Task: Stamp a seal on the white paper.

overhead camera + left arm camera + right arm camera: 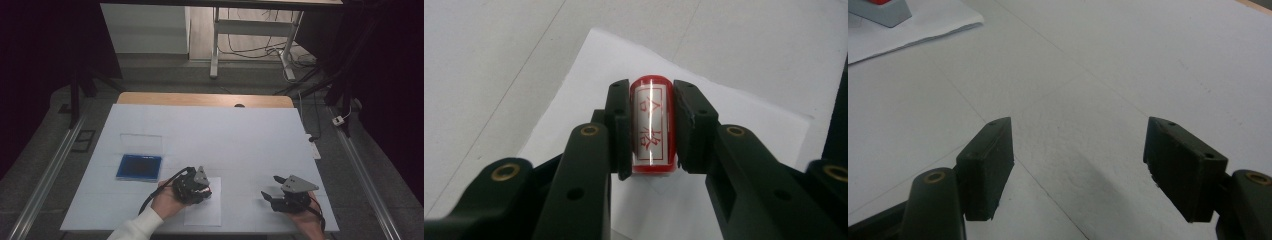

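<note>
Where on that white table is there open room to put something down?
Plenty: the whole far half of the table beyond the blue ink pad is bare, as is the stretch between the sheet of paper and the open right gripper. It is crowded over the paper, where the left gripper holds a red stamp.

Probably a lab, dark curtains (40,60), floor rails (45,175), white-covered table (225,135), loose cables (255,50)
</note>
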Action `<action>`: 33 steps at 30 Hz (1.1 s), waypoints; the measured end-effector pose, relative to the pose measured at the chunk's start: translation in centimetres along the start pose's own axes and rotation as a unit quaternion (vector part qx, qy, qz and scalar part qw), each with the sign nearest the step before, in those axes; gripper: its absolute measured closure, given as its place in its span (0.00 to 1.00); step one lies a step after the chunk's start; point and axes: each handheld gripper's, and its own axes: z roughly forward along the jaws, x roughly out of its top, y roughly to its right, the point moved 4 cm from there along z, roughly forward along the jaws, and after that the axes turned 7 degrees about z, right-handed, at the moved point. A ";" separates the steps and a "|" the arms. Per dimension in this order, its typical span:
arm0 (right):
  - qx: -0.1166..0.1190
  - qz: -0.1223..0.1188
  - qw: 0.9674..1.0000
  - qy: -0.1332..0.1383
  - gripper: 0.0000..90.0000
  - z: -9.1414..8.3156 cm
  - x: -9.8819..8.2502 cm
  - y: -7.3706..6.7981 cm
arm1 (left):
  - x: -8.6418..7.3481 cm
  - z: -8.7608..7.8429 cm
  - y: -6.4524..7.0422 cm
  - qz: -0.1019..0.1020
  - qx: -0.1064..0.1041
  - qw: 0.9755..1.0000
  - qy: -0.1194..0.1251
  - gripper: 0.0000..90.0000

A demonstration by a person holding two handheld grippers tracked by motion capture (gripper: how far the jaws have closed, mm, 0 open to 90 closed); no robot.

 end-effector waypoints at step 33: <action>0.000 -0.004 1.000 0.001 0.31 -0.1 0.1 0.0 | -0.3 0.2 0.1 0.010 0.004 1.000 0.010 0.79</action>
